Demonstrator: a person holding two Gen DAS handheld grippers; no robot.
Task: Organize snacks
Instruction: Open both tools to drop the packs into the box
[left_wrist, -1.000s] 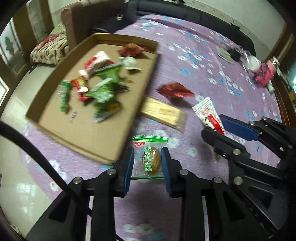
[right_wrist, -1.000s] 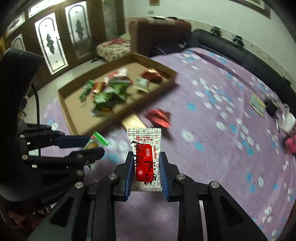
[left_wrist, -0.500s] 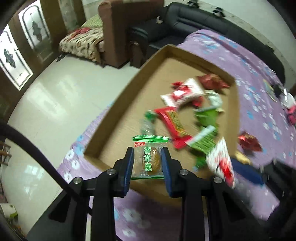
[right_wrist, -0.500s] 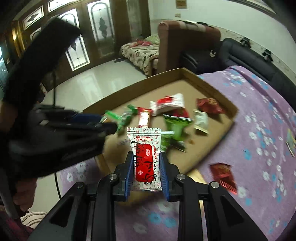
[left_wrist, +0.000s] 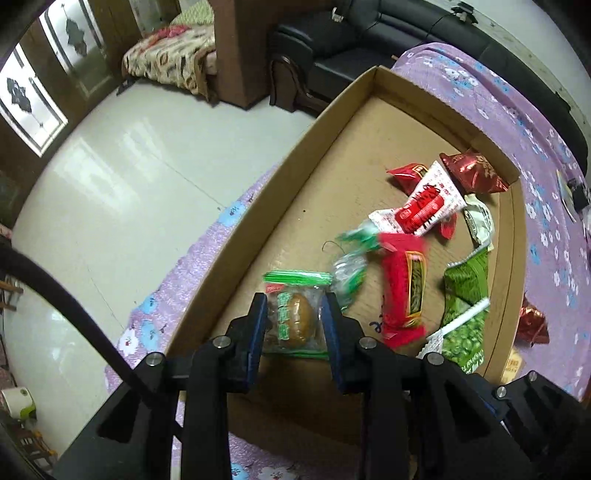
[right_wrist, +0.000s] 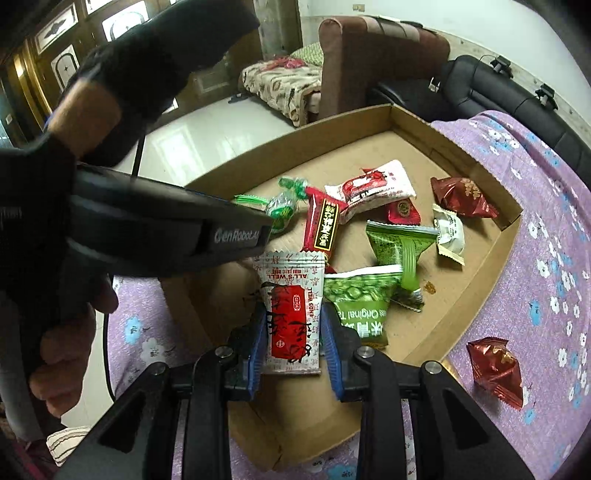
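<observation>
While my right gripper (right_wrist: 291, 339) pinches the "ALL'S WELL" packet (right_wrist: 291, 314), my left gripper (left_wrist: 293, 325) pinches one green-topped packet (left_wrist: 293, 314) (label unreadable) over the box (left_wrist: 321, 122).

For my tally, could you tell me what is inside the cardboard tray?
The cardboard tray holds loose snack packets: red-and-white, dark red foil, green peas. Overlapping packets and both grippers hide whatever lies beneath.

One cardboard tray (right_wrist: 480, 266). Two grippers, each clamping one packet — the left gripper (left_wrist: 293, 325) a clear green-topped one (left_wrist: 293, 317), the right gripper (right_wrist: 291, 332) a white-and-red one (right_wrist: 291, 306). Green pea bags: two (right_wrist: 360, 302) (right_wrist: 399, 245). Dark red foil packets: two — one at the tray's 1 o'clock (right_wrist: 461, 197), one off it at 4 o'clock (right_wrist: 496, 363).
</observation>
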